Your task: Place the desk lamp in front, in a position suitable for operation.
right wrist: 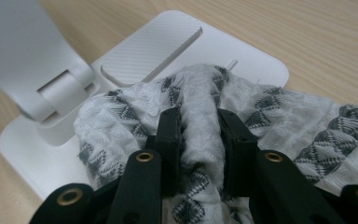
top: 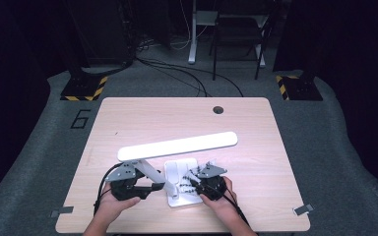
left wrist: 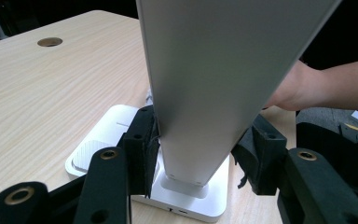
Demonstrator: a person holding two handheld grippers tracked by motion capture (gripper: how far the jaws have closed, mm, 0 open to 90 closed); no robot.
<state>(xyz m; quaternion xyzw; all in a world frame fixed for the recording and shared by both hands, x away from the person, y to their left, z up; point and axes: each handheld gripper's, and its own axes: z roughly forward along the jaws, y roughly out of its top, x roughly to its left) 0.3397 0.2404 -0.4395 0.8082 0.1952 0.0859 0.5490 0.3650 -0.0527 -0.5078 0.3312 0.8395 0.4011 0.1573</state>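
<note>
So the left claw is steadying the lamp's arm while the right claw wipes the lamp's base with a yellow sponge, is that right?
Not quite: the right claw has no yellow sponge. The right gripper view shows it pinching a white cloth with a grey pattern, bunched on the lamp's base. The rest holds: in the left gripper view the left claw sits around the lamp's arm.
</note>
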